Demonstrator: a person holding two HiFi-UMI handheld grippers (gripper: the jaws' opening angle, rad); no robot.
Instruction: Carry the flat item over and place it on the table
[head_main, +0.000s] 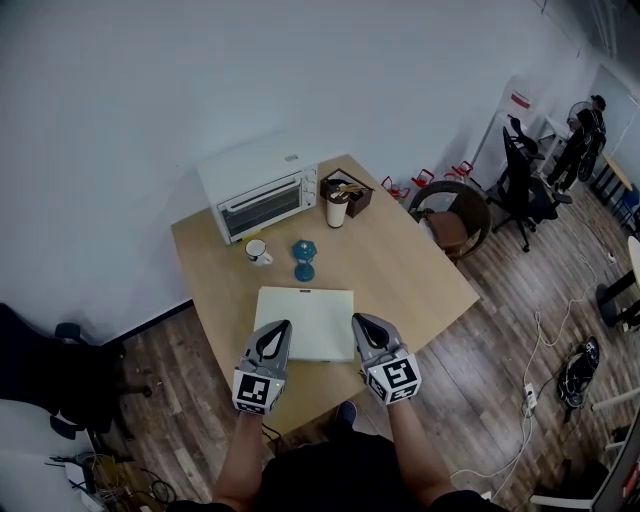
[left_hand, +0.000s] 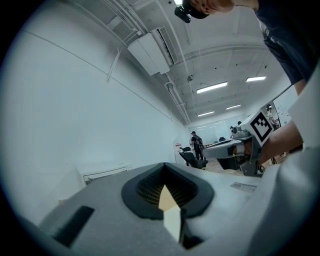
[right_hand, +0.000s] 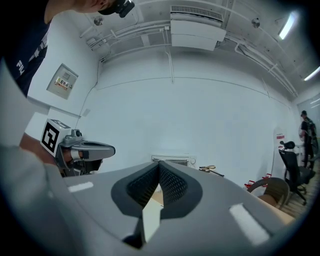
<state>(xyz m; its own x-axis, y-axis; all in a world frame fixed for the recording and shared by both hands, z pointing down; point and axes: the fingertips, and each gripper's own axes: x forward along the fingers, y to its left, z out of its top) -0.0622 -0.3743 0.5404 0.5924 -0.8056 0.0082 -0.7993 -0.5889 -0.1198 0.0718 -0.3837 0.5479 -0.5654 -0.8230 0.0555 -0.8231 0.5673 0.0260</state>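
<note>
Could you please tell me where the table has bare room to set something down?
The widest bare patch of the table lies right of the white board, in front of the cup and box. A narrower strip runs left of the mug. The back is crowded: toaster oven, mug, blue object.

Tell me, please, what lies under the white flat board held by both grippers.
The wooden table shows around the white flat board, which the left gripper and right gripper clamp. The patch directly beneath is covered; whether board and table touch cannot be told.
</note>
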